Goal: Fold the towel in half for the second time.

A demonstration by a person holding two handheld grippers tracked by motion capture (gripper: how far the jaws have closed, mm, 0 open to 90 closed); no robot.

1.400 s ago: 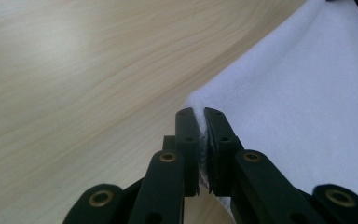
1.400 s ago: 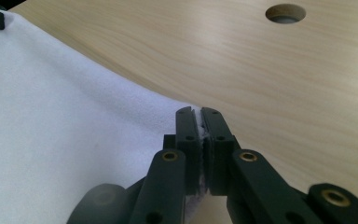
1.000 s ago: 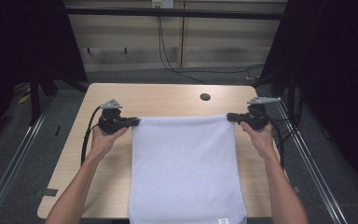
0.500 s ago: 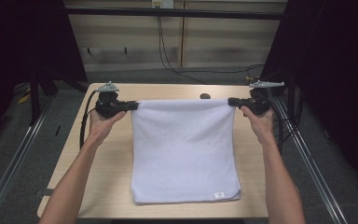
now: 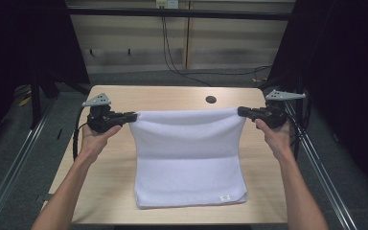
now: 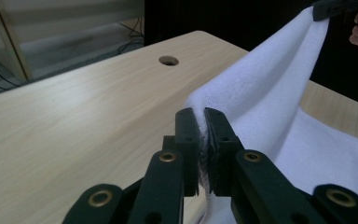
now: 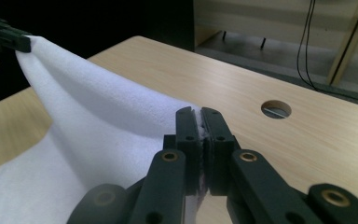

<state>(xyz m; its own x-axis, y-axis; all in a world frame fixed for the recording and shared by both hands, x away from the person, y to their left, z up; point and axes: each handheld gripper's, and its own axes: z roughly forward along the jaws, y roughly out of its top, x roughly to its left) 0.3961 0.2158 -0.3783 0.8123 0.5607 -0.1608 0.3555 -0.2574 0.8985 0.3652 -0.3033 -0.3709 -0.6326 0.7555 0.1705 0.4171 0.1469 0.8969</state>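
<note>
**Towel Held Up by Its Far Corners Above the Counter**

Two hand-held grippers are holding a white towel [image 5: 189, 158] by its two far corners. The left hand-held gripper [image 5: 133, 116] is clamping the towel's far left corner, its black jaws pressed together on the cloth, as the left gripper view [image 6: 203, 135] is showing from close up, with a thin fold of terry pinched between the pads. The right hand-held gripper [image 5: 242, 111] is clamping the far right corner in the same way; in the right gripper view [image 7: 200, 133] its jaws are standing nearly together with the white edge squeezed between them.

The towel's far edge is hanging stretched between the two hand-held grippers, above the counter [image 5: 110, 191], sagging slightly in the middle. From that edge the cloth is sloping down toward the near side, where the lower half is lying flat on the wood. A crease is running across the towel about halfway down. A small label [image 5: 225, 197] is sitting at the near right corner, close to the counter's near edge.

A round cable hole [image 5: 211, 99] is showing in the counter beyond the towel, right of centre. The person's forearms are reaching in from the near side, one on each side of the towel.
</note>
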